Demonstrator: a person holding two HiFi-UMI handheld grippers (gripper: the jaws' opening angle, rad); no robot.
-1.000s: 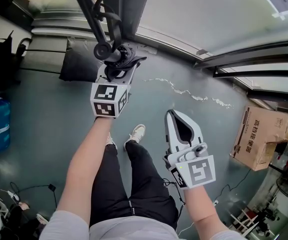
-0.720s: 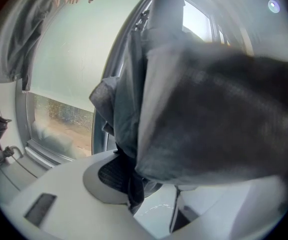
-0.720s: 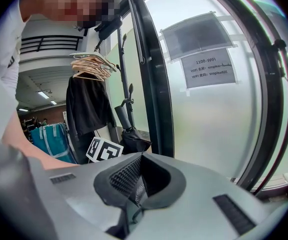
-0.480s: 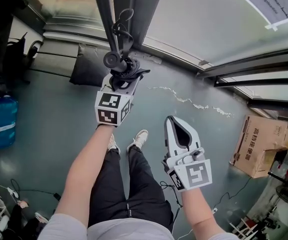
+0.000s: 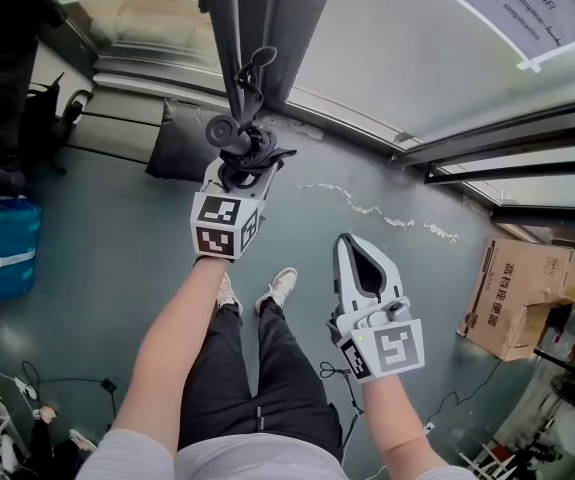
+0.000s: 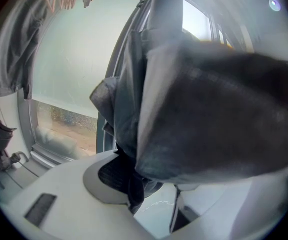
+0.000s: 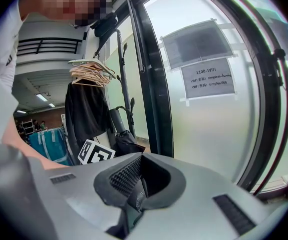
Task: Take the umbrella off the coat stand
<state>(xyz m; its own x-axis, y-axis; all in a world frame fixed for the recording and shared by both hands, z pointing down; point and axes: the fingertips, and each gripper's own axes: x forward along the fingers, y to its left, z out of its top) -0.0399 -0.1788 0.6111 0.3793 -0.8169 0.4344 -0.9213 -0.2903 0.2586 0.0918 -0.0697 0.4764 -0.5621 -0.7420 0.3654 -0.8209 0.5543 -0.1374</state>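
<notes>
Head view: two hand-held grippers, one umbrella. The left hand-held gripper [image 5: 245,160] is clamped on the dark, folded umbrella [image 5: 229,130], which is right beside the coat stand [image 5: 229,28] pole, whose top is cut off. The right hand-held gripper [image 5: 362,258] is closed and empty. Blurred umbrella fabric fills most of the left gripper view.

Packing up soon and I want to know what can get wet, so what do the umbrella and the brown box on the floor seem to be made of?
Umbrella: dark woven fabric, matte, judging by its soft bunched folds; likely synthetic, though the weave is too blurred to confirm.
Box: plain brown cardboard, matte, with bent flaps and print on its side.
</notes>
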